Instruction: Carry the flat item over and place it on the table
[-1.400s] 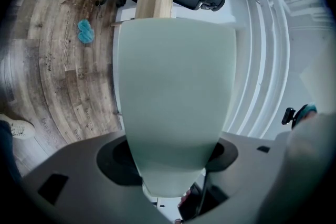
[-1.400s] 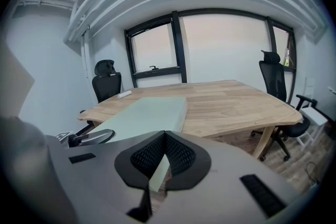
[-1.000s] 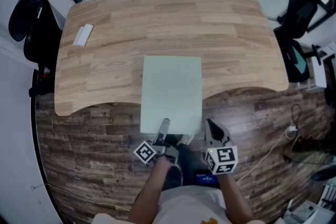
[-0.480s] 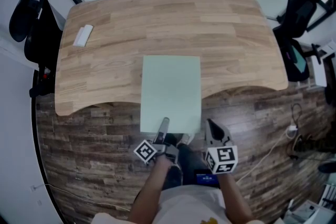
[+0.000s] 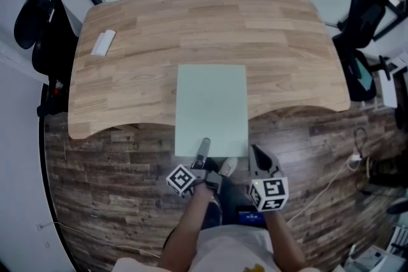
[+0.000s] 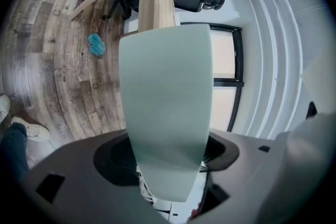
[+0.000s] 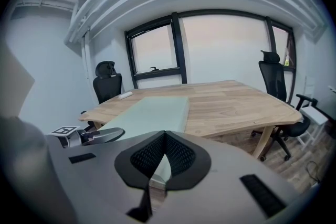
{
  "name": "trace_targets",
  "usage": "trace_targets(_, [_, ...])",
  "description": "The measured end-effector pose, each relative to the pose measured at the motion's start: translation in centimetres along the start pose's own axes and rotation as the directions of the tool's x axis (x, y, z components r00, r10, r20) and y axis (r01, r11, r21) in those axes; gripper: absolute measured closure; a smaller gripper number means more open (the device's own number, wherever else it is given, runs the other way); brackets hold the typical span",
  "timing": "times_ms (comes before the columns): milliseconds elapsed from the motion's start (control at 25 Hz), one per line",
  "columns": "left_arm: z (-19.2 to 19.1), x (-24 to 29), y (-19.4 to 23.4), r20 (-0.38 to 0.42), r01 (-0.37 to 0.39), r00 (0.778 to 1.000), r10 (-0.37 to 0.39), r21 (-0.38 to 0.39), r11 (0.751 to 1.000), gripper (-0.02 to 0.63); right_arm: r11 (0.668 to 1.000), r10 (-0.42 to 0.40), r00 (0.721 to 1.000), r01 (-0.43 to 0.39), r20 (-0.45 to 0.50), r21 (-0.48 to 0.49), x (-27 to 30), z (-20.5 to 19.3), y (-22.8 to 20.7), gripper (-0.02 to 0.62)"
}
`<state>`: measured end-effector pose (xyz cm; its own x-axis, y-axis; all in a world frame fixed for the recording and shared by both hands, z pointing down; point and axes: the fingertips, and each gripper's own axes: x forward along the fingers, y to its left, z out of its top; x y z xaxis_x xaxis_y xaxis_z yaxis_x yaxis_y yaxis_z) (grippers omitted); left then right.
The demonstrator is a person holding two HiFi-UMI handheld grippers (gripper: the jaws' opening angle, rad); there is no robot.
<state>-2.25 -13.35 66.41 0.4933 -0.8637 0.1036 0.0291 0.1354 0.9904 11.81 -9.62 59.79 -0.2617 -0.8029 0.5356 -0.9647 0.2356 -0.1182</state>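
Observation:
A pale green flat board [image 5: 211,105] lies lengthwise on the wooden table [image 5: 191,22], with its near end overhanging the table's front edge. My left gripper [image 5: 204,144] holds that near end. In the left gripper view the board [image 6: 168,113] fills the space between both jaws, which have just been opening slightly. My right gripper [image 5: 256,151] hangs to the right of the board's near corner, over the floor, shut and holding nothing. In the right gripper view its pads [image 7: 178,155] meet in front of the board [image 7: 152,110].
A small white object [image 5: 101,42] lies at the table's far left. Black office chairs stand at the left [image 5: 38,28] and right [image 5: 363,16] ends of the table. A person's shoe [image 5: 228,166] and a white cable [image 5: 331,181] are on the plank floor.
The board has shifted slightly right and a little farther onto the table, and the left gripper went with it. The right gripper stayed put.

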Motion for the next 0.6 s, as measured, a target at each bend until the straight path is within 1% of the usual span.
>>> trace_targets(120, [0.3,0.0,0.2,0.012,-0.026,1.0,0.026,0.038,0.999,0.301,1.0,-0.003,1.0,0.003,0.001,0.005,-0.2,-0.2,-0.2,0.597])
trace_targets(280, [0.5,-0.2,0.7,0.01,-0.058,0.998,0.058,0.088,0.994,0.285,1.0,-0.009,1.0,0.009,0.002,0.01,-0.4,-0.5,-0.5,0.598])
trace_targets(400, [0.8,-0.5,1.4,0.018,-0.113,0.994,0.112,0.13,0.985,0.272,1.0,-0.009,1.0,0.009,-0.001,0.01,-0.3,-0.4,-0.5,0.598])
trace_targets(520, [1.0,-1.0,2.1,0.028,-0.182,0.983,0.18,0.15,0.972,0.258,1.0,-0.008,1.0,0.008,-0.001,0.014,-0.3,-0.4,-0.4,0.598])
trace_targets(600, [1.0,-1.1,2.2,0.027,-0.204,0.979,0.203,0.16,0.966,0.251,1.0,-0.006,1.0,0.006,0.002,0.014,-0.3,-0.2,-0.4,0.598])
